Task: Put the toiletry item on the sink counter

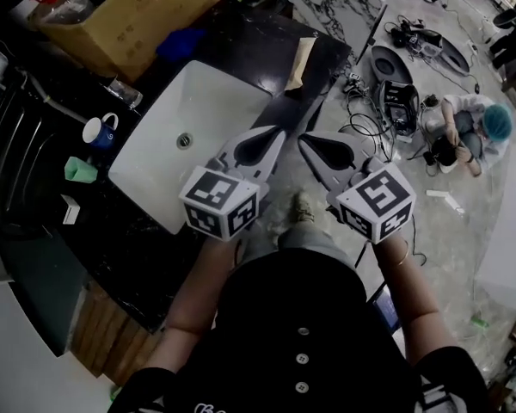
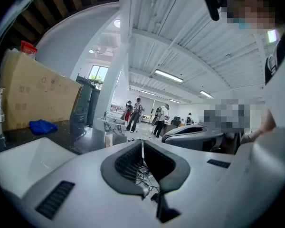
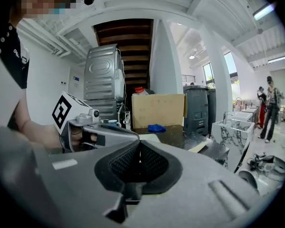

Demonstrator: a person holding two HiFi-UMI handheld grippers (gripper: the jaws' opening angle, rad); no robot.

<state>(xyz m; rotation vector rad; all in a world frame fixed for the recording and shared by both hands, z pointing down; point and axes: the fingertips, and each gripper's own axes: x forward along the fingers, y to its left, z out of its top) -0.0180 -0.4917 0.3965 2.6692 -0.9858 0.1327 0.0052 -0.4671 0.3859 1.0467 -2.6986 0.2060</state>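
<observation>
A mug (image 1: 101, 131) sits on the counter (image 1: 249, 46), left of the sink (image 1: 217, 100).

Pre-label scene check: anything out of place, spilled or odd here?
Nothing looks spilled or broken. A tan strip lies askew near the counter's edge, and cables sprawl tangled on the floor beside it. The left tongs and right tongs are shut, empty.
</observation>
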